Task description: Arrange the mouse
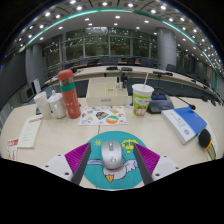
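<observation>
The claw (pixel 111 168) stood apart, the rounded white mouse (pixel 110 154) between its fingers on a teal round mouse pad (pixel 112 172). Beyond them stood a paper cup (pixel 142 98) and a tall red-lidded bottle (pixel 69 93).

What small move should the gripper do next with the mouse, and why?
Probably close the fingers on the mouse. It lies between them on the teal mouse mat, with a gap visible at each side, so the gripper is open and does not hold it yet.
</observation>
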`<control>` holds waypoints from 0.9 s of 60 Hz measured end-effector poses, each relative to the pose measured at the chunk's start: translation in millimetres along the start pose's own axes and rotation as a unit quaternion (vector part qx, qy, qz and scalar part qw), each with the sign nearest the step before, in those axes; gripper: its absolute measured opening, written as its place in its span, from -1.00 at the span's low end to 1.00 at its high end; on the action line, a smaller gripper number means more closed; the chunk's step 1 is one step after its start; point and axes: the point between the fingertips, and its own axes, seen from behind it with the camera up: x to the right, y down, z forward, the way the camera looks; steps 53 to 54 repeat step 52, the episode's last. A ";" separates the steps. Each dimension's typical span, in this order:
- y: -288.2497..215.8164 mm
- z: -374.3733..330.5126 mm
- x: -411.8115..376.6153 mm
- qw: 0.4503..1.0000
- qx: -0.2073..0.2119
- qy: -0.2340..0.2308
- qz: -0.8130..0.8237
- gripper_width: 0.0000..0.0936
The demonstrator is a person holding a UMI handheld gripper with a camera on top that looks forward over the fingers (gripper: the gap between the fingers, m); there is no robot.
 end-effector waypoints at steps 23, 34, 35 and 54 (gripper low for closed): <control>2.3 -250.6 -29.3 0.998 0.037 0.037 -0.024 0.83; 23.4 -326.9 -46.2 0.998 0.048 0.041 -0.024 0.84; 24.2 -331.1 -46.7 0.998 0.049 0.041 -0.025 0.84; 28.8 -366.5 -52.0 0.997 0.062 0.047 -0.024 0.83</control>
